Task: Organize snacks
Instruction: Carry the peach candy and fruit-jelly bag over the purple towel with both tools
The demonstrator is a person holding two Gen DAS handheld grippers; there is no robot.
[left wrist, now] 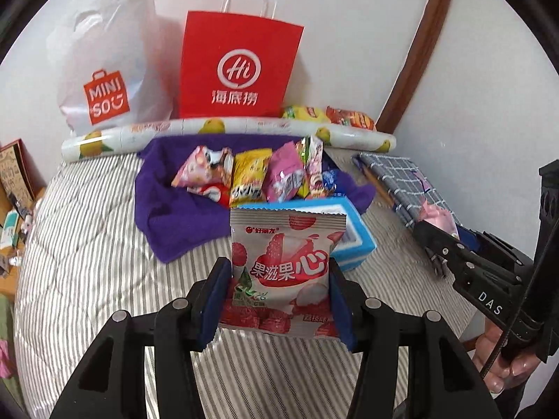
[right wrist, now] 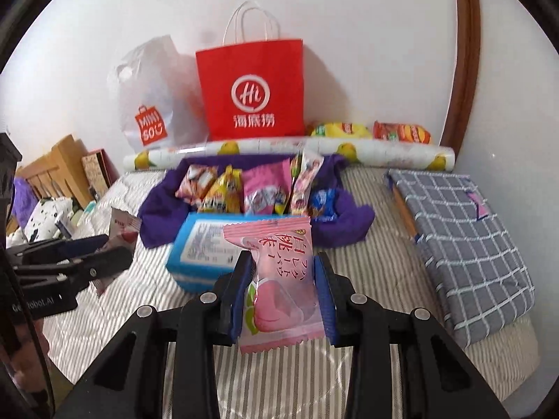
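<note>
My left gripper (left wrist: 276,272) is shut on a white and red lychee gummy packet (left wrist: 284,272), held upright above the striped bed. My right gripper (right wrist: 283,272) is shut on a pink peach snack packet (right wrist: 279,289), also lifted off the bed. Each gripper shows in the other's view: the right gripper (left wrist: 433,241) at the right with the pink packet (left wrist: 436,216), the left gripper (right wrist: 115,251) at the left with the lychee packet (right wrist: 122,230). Several snack packets (left wrist: 265,174) lie on a purple towel (left wrist: 181,209) behind a blue box (left wrist: 353,234).
A red paper bag (left wrist: 237,66) and a white plastic bag (left wrist: 104,70) lean on the wall behind a rolled fruit-print sheet (left wrist: 227,129). Two chip bags (right wrist: 370,131) lie by the wall. A folded checked cloth (right wrist: 464,237) rests at the right. Clutter lines the bed's left edge.
</note>
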